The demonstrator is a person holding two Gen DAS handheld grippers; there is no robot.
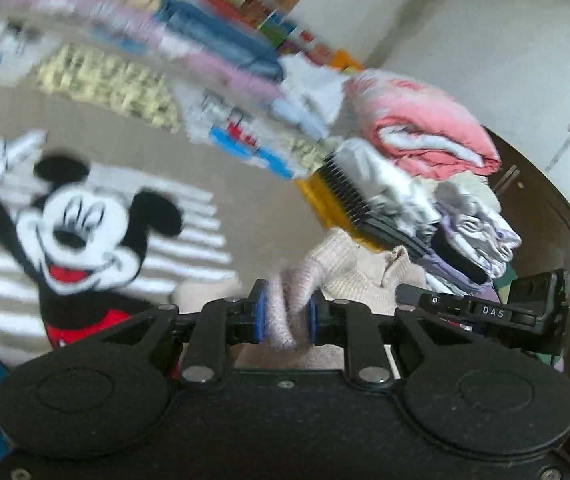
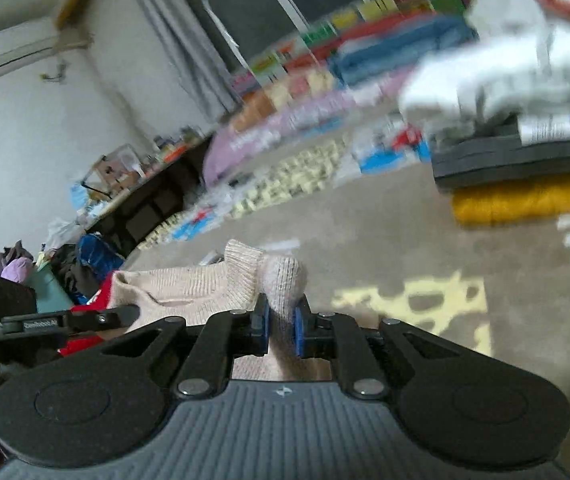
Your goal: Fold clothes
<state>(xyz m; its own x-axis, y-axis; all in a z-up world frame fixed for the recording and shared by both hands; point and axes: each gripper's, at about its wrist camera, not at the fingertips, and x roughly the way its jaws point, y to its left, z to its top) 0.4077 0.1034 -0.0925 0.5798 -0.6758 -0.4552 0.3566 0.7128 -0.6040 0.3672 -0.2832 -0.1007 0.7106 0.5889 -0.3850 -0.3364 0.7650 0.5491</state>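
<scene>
Left wrist view: my left gripper (image 1: 285, 314) is pinched nearly closed on a bunched fold of the beige knit sweater (image 1: 349, 264); the blue pads (image 1: 259, 316) press it from both sides. The rest of the knit trails forward toward the stack of folded clothes (image 1: 425, 184), with what looks like its neckline just past the pinch. I'd say I'm gripping an edge so the cloth hangs taut between both tools. Below is the cartoon-mouse blanket (image 1: 85, 224), the working surface. My right gripper (image 1: 485, 312) shows only as a black body at right; its fingers can't be read here. Background is motion-blurred.

Right wrist view: my right gripper (image 2: 281, 326) is likewise closed down on a rolled wad of the same sweater, and a ribbed hem or cuff (image 2: 241, 276) stands just left of it. The knit stretches left toward the left gripper's body (image 2: 17, 320). The stack sits at upper right, yellow piece lowest, well apart from the sweater. Holding two points likely lets me lift and spread it; which fold stage this is, I can't tell.
</scene>
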